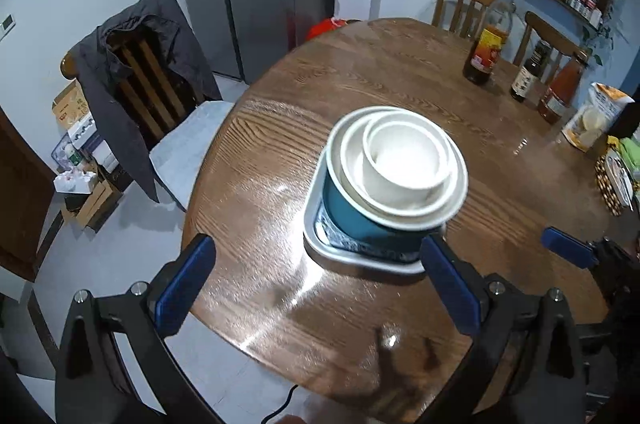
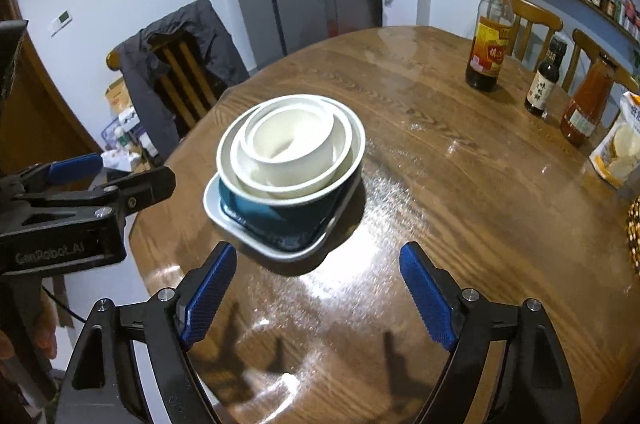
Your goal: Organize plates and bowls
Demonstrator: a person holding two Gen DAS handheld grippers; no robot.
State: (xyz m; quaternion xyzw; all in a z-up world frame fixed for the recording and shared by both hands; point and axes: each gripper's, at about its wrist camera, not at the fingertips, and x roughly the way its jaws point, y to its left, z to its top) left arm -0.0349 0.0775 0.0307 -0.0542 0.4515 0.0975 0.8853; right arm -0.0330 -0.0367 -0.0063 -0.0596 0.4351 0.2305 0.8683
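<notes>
A stack stands near the left part of the round wooden table. A white square plate is at the bottom, with a teal bowl on it. A white bowl nests inside the teal one, and a small white bowl sits on top. My left gripper is open just in front of the plate, touching nothing. My right gripper is open too, a little short of the plate's near corner, with nothing between its pads.
Several bottles stand at the table's far right: a tall yellow-capped one, a small dark one, a red one. A snack bag lies beside them. A chair draped with a dark jacket is on the left.
</notes>
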